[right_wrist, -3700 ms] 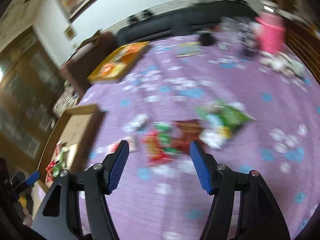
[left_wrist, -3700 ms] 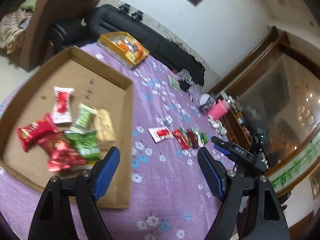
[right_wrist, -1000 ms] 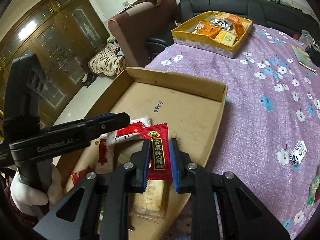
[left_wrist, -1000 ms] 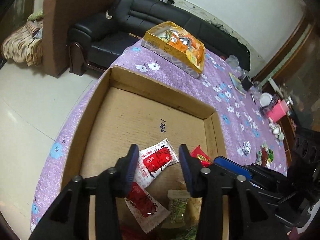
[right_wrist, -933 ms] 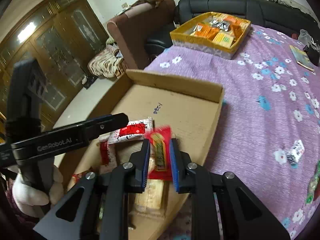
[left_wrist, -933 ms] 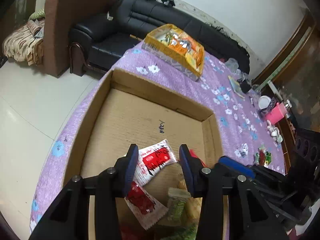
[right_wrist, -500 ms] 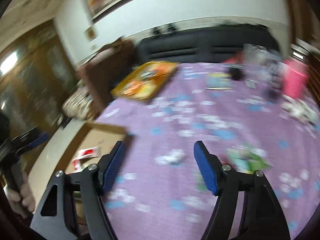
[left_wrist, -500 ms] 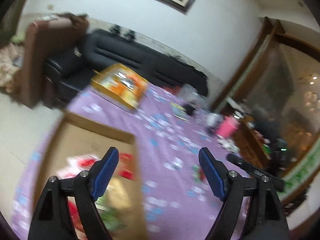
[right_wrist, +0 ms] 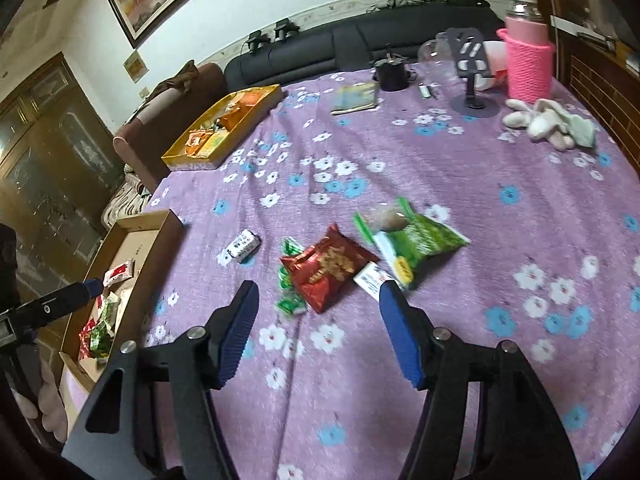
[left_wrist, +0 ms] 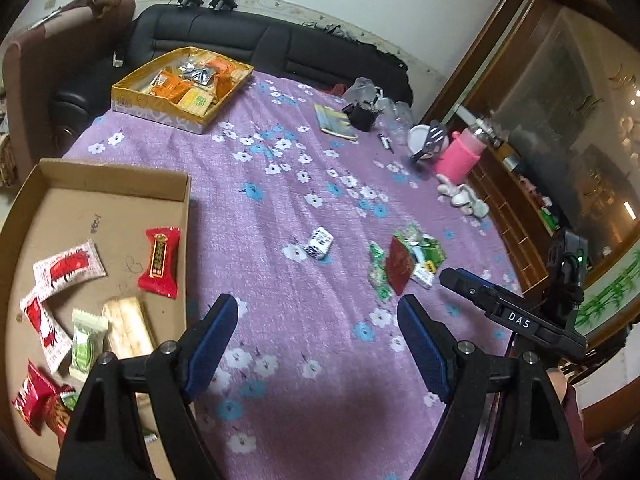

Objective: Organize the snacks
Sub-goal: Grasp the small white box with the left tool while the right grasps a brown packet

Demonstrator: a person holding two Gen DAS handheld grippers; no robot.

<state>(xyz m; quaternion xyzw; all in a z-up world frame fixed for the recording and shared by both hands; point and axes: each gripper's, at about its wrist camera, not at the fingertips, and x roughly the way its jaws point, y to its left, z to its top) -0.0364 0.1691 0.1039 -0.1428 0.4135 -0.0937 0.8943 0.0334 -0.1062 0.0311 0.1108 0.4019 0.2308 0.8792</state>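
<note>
Both my claws hung wide apart and empty: left claw (left_wrist: pixel 316 330) over the purple desk (left_wrist: pixel 280 200), cardboard tray (left_wrist: pixel 120 178) at nine o'clock; right claw (right_wrist: pixel 318 306) had the red snack packet (right_wrist: pixel 328 266) at twelve o'clock

The left gripper (left_wrist: pixel 316 312) is hovering over the purple flowered tablecloth (left_wrist: pixel 280 200) with its blue-padded jaws standing wide apart and gripping nothing. At left the cardboard tray (left_wrist: pixel 108 178) is holding a red candy packet (left_wrist: pixel 160 262), two red-and-white wrappers (left_wrist: pixel 68 266), a pale wafer bar (left_wrist: pixel 126 326) and a green-and-white sachet (left_wrist: pixel 85 346), with more red and green packets crowding its near corner. A small white carton (left_wrist: pixel 319 243) is lying alone mid-cloth, a loose pile of snacks (left_wrist: pixel 404 264) is sitting just beyond the right gripper (left_wrist: pixel 480 294), and a yellow box (left_wrist: pixel 180 84) of packets is resting at the far edge.
</note>
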